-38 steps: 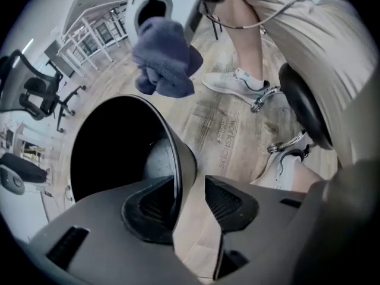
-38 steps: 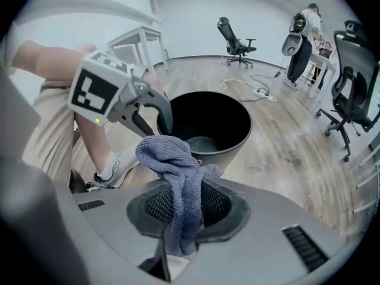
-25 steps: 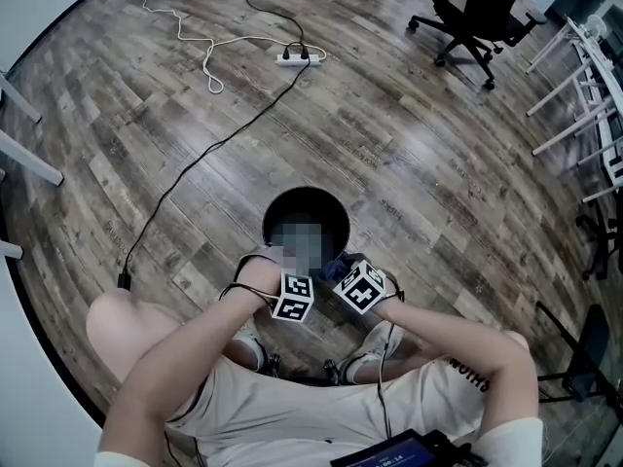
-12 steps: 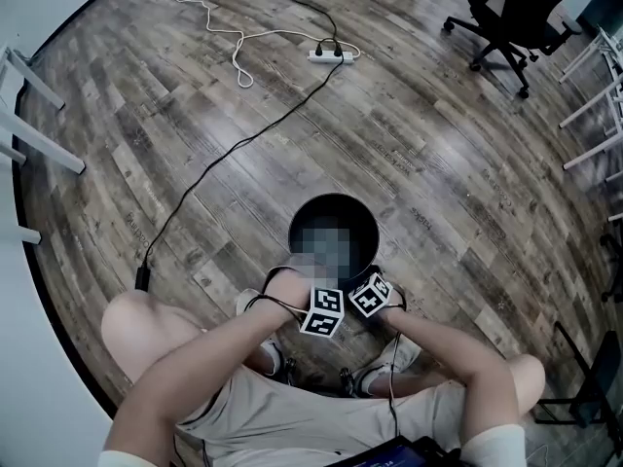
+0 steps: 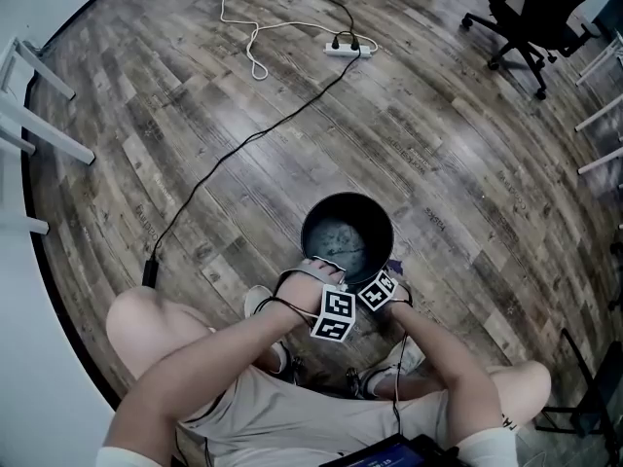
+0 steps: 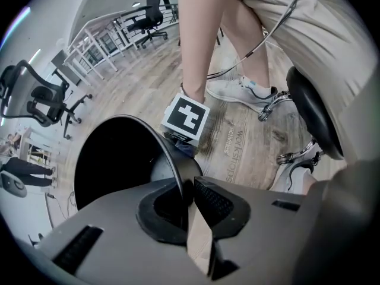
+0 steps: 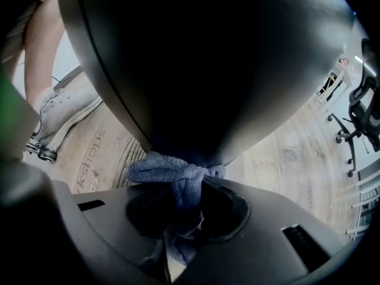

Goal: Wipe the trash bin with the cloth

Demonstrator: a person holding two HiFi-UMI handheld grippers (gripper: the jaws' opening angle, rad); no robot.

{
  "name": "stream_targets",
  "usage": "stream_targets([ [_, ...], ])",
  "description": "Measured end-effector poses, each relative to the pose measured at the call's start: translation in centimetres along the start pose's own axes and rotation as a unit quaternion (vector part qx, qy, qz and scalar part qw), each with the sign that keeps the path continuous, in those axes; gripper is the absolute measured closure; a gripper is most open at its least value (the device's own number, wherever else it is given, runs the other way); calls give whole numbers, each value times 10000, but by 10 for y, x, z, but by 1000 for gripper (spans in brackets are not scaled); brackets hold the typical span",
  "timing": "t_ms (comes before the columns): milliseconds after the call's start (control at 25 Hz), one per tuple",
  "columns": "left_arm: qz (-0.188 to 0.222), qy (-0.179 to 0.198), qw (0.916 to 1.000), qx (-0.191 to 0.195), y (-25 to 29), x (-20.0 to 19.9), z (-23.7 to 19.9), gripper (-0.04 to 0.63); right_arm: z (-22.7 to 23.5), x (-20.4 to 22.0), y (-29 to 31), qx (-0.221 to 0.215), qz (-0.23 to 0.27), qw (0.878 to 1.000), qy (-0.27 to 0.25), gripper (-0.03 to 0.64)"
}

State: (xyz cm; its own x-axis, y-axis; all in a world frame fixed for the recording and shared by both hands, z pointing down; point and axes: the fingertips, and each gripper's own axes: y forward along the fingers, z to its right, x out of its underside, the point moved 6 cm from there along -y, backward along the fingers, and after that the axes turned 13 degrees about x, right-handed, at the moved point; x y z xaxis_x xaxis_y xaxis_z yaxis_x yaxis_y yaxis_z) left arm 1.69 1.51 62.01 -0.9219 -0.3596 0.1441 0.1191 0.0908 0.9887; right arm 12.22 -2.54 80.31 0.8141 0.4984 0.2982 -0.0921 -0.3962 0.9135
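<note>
The trash bin point(image 5: 331, 212) stands open on the wooden floor point(image 5: 195, 115), just ahead of the person's shoes, and nothing can be made out inside it. The left tongs point(image 6: 189, 189) have just been closing and now pinch the bin's thin rim on the side nearest the person, one jaw inside the bin and the other outside, with only a narrow gap left for the wall. The right tongs point(image 7: 193, 186) are clamped on a bunched blue cloth point(image 7: 169, 171), and a wad of it sticks out past the tips against the bin's dark outer wall, low on that same near side. The bin looks light, with a stiff but thin, smooth wall (probably plastic or sheet metal, though the frames do not settle which). It would likely slide or tip under a sideways rub unless steadied. The rim is the sensible place to hold it, because it is the stiffest edge and gives the jaws something to bite across. The cloth is soft and limp and will fold over itself. A grip on a gathered bunch, with plenty of fabric left proud of the tips, should keep the hard jaws off the wall while it rubs.
</note>
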Motion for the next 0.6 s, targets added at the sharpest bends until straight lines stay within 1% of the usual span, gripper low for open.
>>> stream_targets([
  [160,55,-13,10000,-71,2,-2,1,552,4,5,-24,-263,-352,9990,87,549],
  [280,213,-39,9997,-58,0,0,2,552,3,13,-65,-581,-490,9971,-104,549],
  [360,357,-158,9992,27,-5,2,2,540,6,12,-98,-714,-436,9962,-227,549],
  [440,408,-240,9989,24,-10,2,0,508,15,9,-129,-741,-340,9965,-208,549],
  [520,374,-220,9991,-25,-15,2,-1,474,24,4,-158,-728,-250,9970,-96,549],
  [600,324,-182,9993,23,-16,4,1,462,34,-6,-185,-668,-98,9977,102,549],
])
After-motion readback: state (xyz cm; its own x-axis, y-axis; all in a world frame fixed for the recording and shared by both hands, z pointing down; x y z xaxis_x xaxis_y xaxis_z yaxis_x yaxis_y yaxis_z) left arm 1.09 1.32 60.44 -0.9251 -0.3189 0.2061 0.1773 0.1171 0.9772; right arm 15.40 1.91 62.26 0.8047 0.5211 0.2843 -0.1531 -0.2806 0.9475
